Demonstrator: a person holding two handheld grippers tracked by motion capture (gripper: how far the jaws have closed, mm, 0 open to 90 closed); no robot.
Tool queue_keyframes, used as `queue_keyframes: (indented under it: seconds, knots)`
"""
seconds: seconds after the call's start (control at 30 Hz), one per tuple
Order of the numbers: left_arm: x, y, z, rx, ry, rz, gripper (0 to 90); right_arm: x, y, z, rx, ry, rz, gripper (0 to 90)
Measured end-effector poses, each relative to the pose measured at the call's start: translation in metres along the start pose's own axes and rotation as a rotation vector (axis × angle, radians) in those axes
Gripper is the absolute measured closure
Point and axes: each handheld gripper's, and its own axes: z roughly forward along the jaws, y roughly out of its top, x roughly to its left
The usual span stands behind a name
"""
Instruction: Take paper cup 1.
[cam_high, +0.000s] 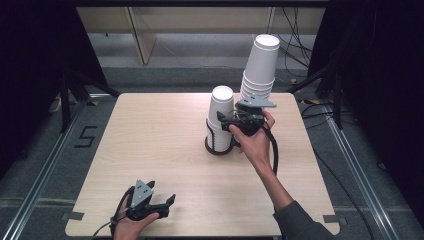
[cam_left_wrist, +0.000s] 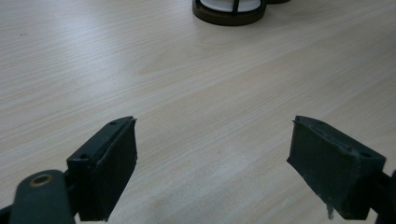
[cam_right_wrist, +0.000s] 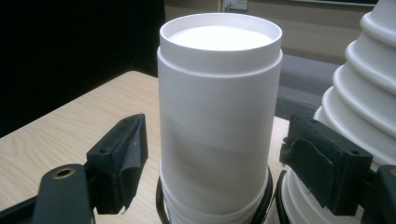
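Right gripper (cam_high: 226, 121) at table centre, jaws spread either side of inverted white cup (cam_right_wrist: 219, 116), pads clear of its wall; cup tops short stack in dark wire holder (cam_high: 219, 145). Tall leaning cup stack (cam_high: 259, 67) just right, farther back. Left gripper (cam_high: 167, 205) rests near left edge of table (cam_high: 150, 140), jaws spread, nothing between

On the worktop (cam_high: 150, 145), a stack of upside-down cups (cam_high: 221, 112) stands in a wire holder (cam_high: 219, 145) right of the middle. Just behind it and to its right rises a taller cup stack (cam_high: 260, 65), leaning right. The right hand-held gripper (cam_high: 226, 121) sits beside the nearer stack, the left hand-held gripper (cam_high: 169, 205) well apart at the near edge
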Motion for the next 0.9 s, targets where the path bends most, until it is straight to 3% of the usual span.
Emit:
queue_keyframes:
  seconds: [0.33,0.47,0.77,0.8,0.9]
  knots:
    - [0.000,0.000,-0.001,0.005,0.004,0.001,14.8,0.003,0.002,0.013,0.004,-0.023,0.010,21.5]
    - [0.000,0.000,0.000,0.006,0.002,-0.002,14.8,0.006,0.004,0.020,0.018,-0.054,0.010,20.9]
    - [-0.001,0.000,-0.001,0.005,-0.001,-0.004,14.8,0.011,0.005,0.033,0.029,-0.077,0.053,17.9]
    - [-0.001,0.000,-0.001,0.005,-0.001,-0.005,14.8,0.010,0.005,0.035,0.025,-0.087,0.028,17.6]
    - [-0.001,0.000,-0.001,0.002,-0.003,-0.005,14.8,0.012,0.005,0.039,0.027,-0.102,0.040,16.8]
